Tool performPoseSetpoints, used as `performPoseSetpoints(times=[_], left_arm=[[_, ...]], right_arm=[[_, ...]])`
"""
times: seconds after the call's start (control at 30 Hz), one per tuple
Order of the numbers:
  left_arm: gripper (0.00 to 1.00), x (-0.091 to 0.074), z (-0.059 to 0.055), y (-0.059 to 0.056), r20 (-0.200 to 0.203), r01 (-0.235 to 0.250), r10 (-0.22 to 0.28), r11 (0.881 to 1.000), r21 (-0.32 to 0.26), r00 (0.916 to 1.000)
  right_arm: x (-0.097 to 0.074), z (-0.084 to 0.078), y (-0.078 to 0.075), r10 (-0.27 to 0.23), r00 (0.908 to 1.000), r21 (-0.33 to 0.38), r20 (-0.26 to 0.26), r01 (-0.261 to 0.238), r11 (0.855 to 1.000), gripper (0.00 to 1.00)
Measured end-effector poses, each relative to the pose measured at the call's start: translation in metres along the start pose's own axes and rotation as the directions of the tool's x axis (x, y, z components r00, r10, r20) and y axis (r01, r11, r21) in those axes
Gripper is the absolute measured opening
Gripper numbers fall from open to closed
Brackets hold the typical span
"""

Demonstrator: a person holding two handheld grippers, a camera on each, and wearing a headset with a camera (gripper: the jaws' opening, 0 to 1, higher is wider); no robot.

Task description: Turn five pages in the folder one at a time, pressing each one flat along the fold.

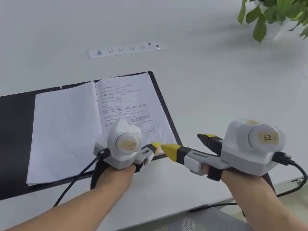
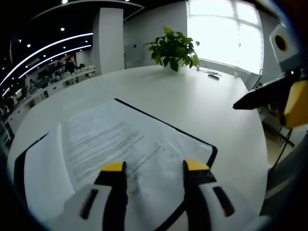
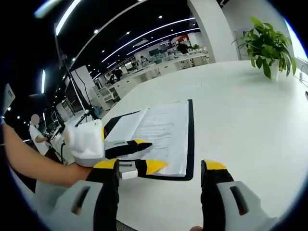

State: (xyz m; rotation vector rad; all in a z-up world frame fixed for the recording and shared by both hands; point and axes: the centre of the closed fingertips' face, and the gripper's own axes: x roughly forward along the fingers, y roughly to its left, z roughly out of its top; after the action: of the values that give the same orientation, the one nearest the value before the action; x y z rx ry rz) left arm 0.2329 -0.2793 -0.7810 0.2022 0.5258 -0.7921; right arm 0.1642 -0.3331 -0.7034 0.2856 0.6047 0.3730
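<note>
A black folder point(image 1: 14, 115) lies open on the white table. A blank page point(image 1: 62, 130) is on its left and a printed page point(image 1: 127, 103) on its right. My left gripper point(image 1: 153, 148) hovers open over the printed page's point(image 2: 110, 139) near right corner, with nothing between its fingertips point(image 2: 114, 167). My right gripper point(image 1: 188, 143) is open just right of the folder's edge point(image 3: 190, 139), off the paper, close beside the left gripper point(image 3: 86, 142). The right gripper point(image 2: 284, 96) also comes into the left gripper view from the right.
A white power strip point(image 1: 126, 49) lies beyond the folder. A potted plant point(image 1: 274, 14) stands at the far right of the table. Cables trail from both grippers toward the table's near edge point(image 1: 202, 202). Bare table point(image 1: 216, 86) stretches right of the folder.
</note>
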Motion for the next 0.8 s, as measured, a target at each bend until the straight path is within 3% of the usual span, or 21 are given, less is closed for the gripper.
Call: performPoseSetpoints(times=[0.3, 0.8], left_arm=[[0.35, -0.0005, -0.0004, -0.0009, 0.047, 0.026, -0.027, 1.000, 0.014, 0.9985], [0.23, -0.0010, -0.0003, -0.0026, 0.060, 0.037, -0.038, 0.999, 0.020, 0.9975]], right_arm=[[0.0005, -0.0030, -0.0005, 0.002, 1.0000, 0.004, -0.008, -0.002, 1.000, 0.68], [0.0025, -0.0078, 0.0032, 0.009, 0.9997, -0.003, -0.023, -0.009, 1.000, 0.67]])
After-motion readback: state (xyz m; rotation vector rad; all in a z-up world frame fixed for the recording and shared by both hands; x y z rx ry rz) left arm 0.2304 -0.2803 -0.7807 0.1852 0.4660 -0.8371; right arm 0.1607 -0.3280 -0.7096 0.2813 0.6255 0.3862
